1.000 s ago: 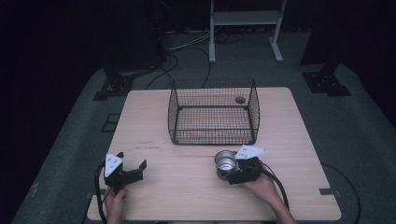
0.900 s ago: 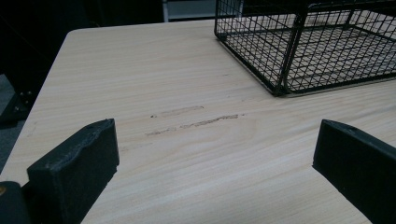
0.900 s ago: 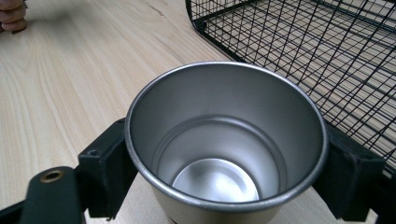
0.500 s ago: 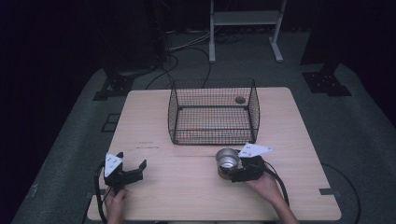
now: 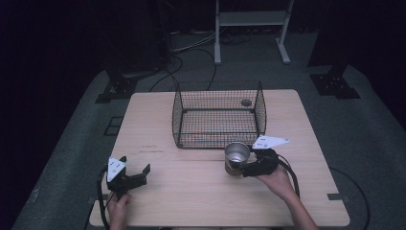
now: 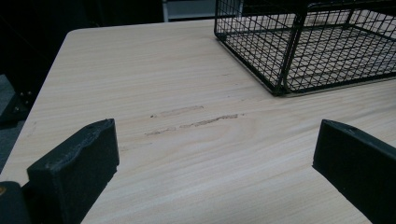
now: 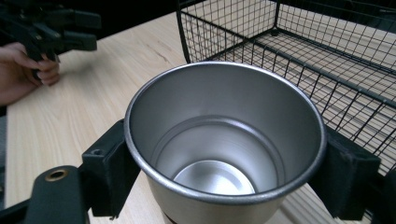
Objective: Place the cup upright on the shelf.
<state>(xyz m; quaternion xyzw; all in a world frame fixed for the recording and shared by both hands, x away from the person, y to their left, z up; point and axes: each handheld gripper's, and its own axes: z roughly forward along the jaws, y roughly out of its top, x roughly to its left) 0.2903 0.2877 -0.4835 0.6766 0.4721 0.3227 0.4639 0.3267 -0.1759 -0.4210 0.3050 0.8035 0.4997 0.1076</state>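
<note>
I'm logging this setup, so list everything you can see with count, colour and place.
cup: one, silver metal, empty, held upright just in front of the basket's near right corner
basket: one, black wire, empty, far middle of the table
table: one, light wood, on grey floor
frame: one, white, on the floor beyond the table
stands: two, black, floor at either far side
cables: several, floor behind the table
left tongs: black, open, near left of the table
right tongs: black, shut on the cup
hands: two, near edge
</note>
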